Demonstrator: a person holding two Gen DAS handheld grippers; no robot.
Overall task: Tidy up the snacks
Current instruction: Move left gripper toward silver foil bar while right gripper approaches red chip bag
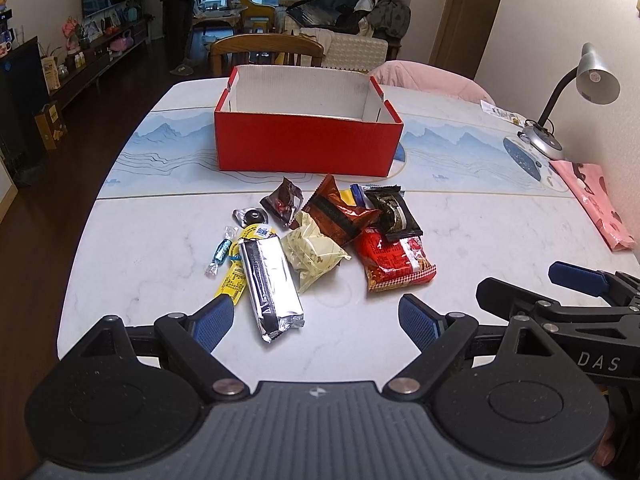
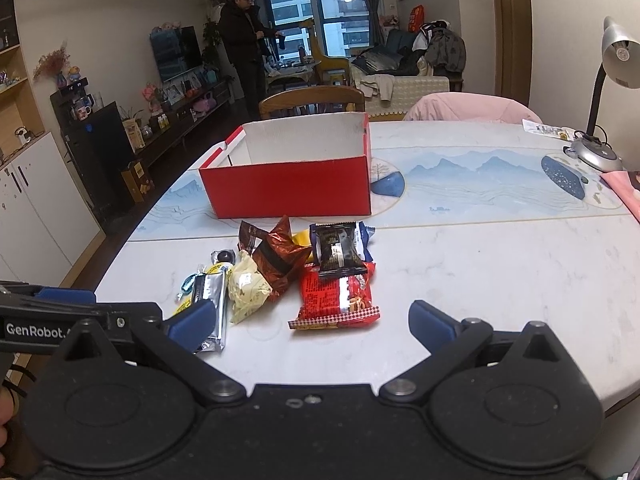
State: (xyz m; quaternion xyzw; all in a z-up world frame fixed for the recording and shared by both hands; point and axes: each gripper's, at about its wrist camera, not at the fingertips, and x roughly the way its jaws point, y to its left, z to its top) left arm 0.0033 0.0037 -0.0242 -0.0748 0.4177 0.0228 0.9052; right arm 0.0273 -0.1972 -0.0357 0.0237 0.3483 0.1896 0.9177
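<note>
**Both grippers wide open over bare marble, snacks heaped in front of the red box**

Left wrist view: my left gripper [image 1: 316, 322] hangs low over the table [image 1: 500, 232], its blue pads spread wide and holding nothing. The silver foil bar [image 1: 269, 284] lies just ahead of the gap, nearer the left pad; its long axis runs toward and away from me, the near end slanting slightly right. To its left a yellow packet [image 1: 240, 264] lies almost parallel, with a small twist-wrapped candy [image 1: 221, 251] beside it. The cream pouch [image 1: 312, 256], brown pouch [image 1: 340, 212], black packet [image 1: 394, 210] and red bag [image 1: 394, 262] crowd together to the right, partly overlapping. Beyond the heap stands the open red box [image 1: 308, 142], its long side facing me and nothing visible inside. Bare tabletop lies between the heap and my pads, and a broad clear stretch runs right toward the desk lamp [image 1: 580, 92]. My right gripper [image 1: 560, 284] enters at the right edge.

Right wrist view: my right gripper [image 2: 312, 322] is likewise spread wide and empty. The red bag sits just ahead, long axis pointing away from me, the black packet on its far end. The table's left rim curves close beside the heap; open marble lies to the right.
</note>
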